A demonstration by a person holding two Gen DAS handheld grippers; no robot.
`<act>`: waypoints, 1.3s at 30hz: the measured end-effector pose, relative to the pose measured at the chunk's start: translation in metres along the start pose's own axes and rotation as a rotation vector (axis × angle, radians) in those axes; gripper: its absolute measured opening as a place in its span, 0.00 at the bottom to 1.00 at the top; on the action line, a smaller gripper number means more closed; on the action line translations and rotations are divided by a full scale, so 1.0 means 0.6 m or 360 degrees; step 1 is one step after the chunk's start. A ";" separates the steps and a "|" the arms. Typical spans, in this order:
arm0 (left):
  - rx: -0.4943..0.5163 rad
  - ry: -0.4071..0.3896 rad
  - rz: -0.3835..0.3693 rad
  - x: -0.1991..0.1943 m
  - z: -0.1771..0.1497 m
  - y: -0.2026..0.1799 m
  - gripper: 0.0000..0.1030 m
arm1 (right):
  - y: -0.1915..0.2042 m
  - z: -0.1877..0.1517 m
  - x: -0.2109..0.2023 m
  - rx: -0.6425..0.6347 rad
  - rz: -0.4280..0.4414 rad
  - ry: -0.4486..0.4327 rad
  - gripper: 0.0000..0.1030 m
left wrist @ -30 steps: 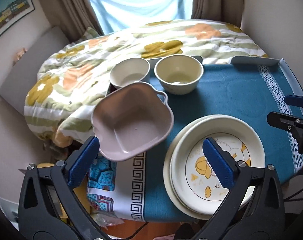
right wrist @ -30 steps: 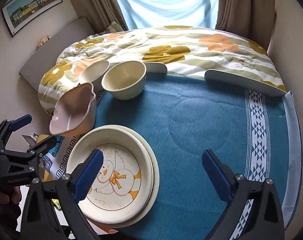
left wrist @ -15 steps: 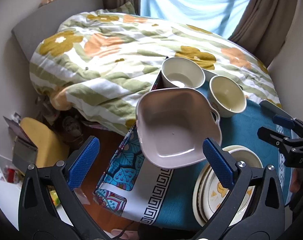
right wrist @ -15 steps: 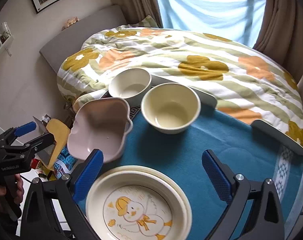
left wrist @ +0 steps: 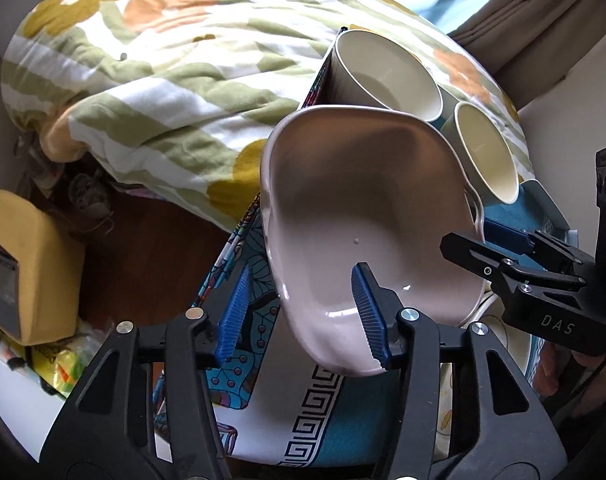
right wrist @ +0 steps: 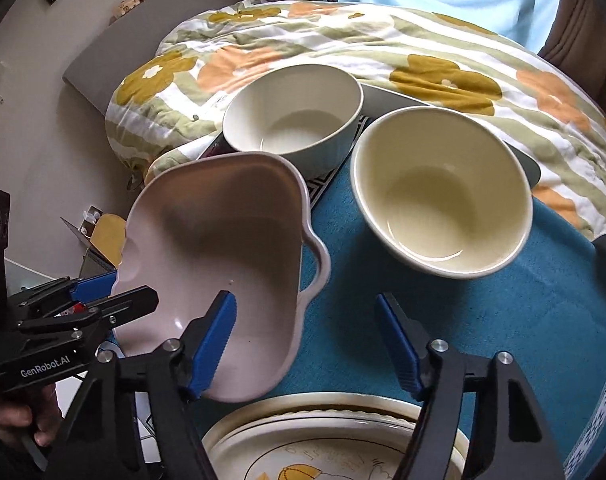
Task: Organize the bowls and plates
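Observation:
A pink square bowl with handles (left wrist: pixel 367 216) (right wrist: pixel 223 256) lies tilted at the left edge of the blue-clothed table (right wrist: pixel 523 320). My left gripper (left wrist: pixel 299 316) straddles its near rim, jaws partly closed with a gap still showing. My right gripper (right wrist: pixel 307 340) is open, its left finger (right wrist: pixel 215 340) over the pink bowl's right rim by the handle. Two cream round bowls (right wrist: pixel 295 116) (right wrist: pixel 439 192) stand behind. Stacked cream plates with a duck print (right wrist: pixel 327 444) lie below my right gripper.
A flowered duvet (right wrist: pixel 383 40) on a bed lies right behind the table. Left of the table is a drop to the wooden floor (left wrist: pixel 143 248) with clutter and a yellow item (left wrist: pixel 27 264). A grey tablet-like slab (right wrist: pixel 527 164) lies at the table's back edge.
Both grippers moved in close to the pink bowl. Their jaws narrowed, the left around the bowl's near rim. The right came in from the plate side towards its handle.

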State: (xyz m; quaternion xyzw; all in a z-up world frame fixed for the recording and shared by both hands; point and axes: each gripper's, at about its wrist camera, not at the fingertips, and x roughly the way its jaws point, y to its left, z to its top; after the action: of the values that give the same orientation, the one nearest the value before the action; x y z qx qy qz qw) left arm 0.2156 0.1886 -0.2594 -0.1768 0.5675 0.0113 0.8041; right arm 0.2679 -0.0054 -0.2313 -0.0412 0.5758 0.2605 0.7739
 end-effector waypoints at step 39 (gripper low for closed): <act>0.0378 -0.0315 0.0030 -0.178 -0.149 -0.329 0.14 | -0.119 -0.215 -0.291 0.0044 -0.0032 -0.0392 0.11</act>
State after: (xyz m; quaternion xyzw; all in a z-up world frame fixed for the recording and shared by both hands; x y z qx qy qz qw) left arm 0.1398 -0.0032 -0.1342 -0.0731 0.4844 -0.0310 0.8712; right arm 0.1527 -0.1758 -0.1321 -0.0039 0.4794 0.2479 0.8418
